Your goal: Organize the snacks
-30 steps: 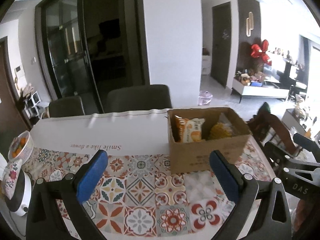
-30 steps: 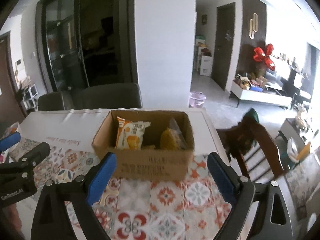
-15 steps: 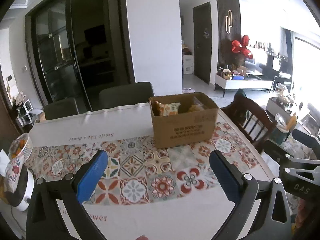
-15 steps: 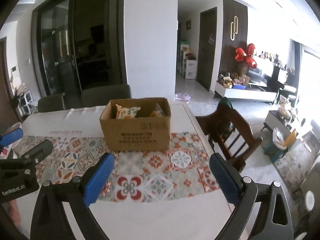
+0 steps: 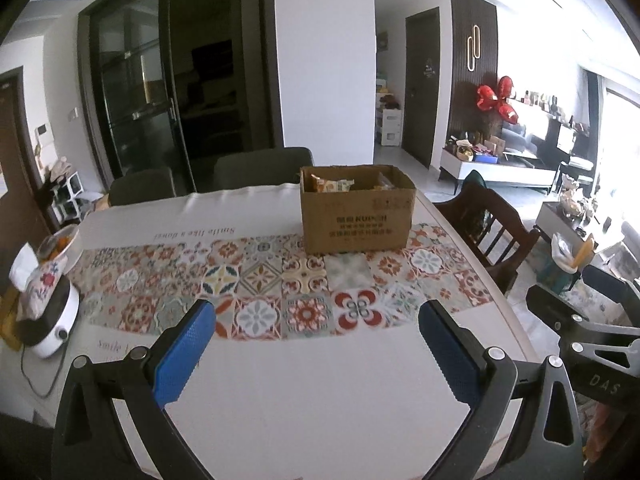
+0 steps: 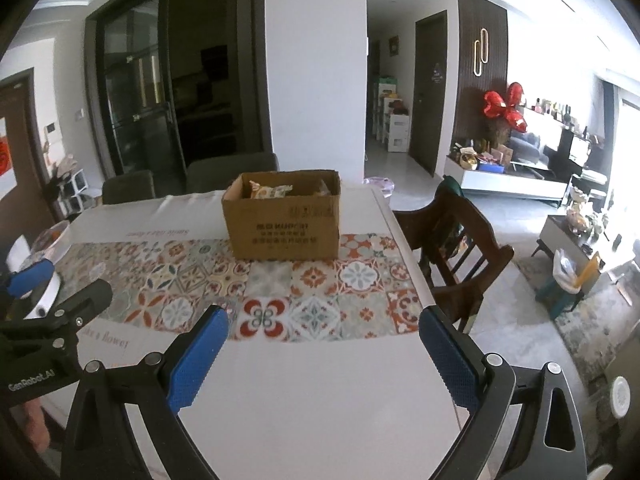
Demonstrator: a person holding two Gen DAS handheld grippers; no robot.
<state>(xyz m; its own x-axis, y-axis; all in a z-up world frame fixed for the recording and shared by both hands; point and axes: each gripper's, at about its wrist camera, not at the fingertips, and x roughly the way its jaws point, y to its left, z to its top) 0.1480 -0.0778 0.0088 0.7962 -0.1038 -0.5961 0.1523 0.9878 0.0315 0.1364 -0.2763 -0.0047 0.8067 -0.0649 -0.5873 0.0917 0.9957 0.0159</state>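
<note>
Through my left wrist camera, the cardboard box (image 5: 357,212) stands upright on the far right part of the worktop (image 5: 312,380), its front edge on the patterned tile runner (image 5: 260,276), and a snack packet with orange print (image 5: 329,185) shows above its rim; what else lies inside I cannot make out. Nothing stands between my left gripper (image 5: 316,354) and the box, only bare runner and white cloth. At the left edge of the worktop sit a white appliance (image 5: 54,320) with a floral cloth (image 5: 40,286) draped on it and a bowl of fruit (image 5: 60,240) behind. Two grey chairs (image 5: 262,168) stand beyond the far edge and a dark wooden chair (image 5: 496,228) at the right side. The left gripper hangs over the near white part of the worktop, well back from the box, level, its jaws spread wide with nothing between the blue pads (image 5: 182,354). My right gripper's black frame shows at the right edge of this view. Through my right wrist camera, the box (image 6: 285,218) sits straight ahead on the runner (image 6: 240,292), the packet (image 6: 269,190) leaning inside it, the wooden chair (image 6: 452,248) just beside the worktop's right edge. The right gripper (image 6: 322,360) is held over the near edge, well apart from the box, jaws wide and empty. The left gripper's frame (image 6: 44,328) shows low at the left.
</note>
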